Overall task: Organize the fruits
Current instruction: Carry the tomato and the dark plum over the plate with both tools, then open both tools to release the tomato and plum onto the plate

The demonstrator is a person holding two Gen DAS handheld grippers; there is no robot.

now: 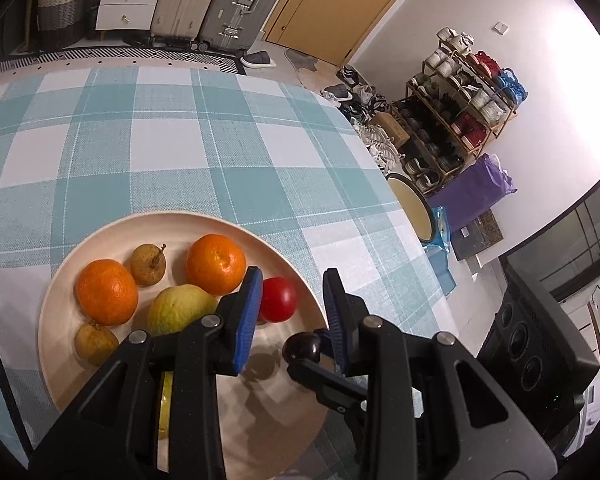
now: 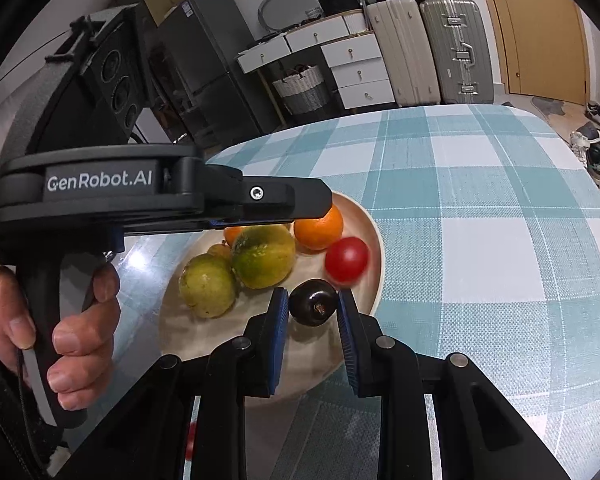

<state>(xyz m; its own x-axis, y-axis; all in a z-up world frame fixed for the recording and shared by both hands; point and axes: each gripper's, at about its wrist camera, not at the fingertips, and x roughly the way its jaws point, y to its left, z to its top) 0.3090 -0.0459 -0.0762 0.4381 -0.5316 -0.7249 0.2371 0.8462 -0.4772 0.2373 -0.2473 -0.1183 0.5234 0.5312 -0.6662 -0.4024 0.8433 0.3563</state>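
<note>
Right tongs clamp a glossy dark plum near the round plate's rim; left tongs closed, empty.

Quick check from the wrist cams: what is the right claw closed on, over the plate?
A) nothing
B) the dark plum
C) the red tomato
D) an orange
B: in the right wrist view the right claw has its blue pads on both sides of the dark plum, above the plate.
</note>
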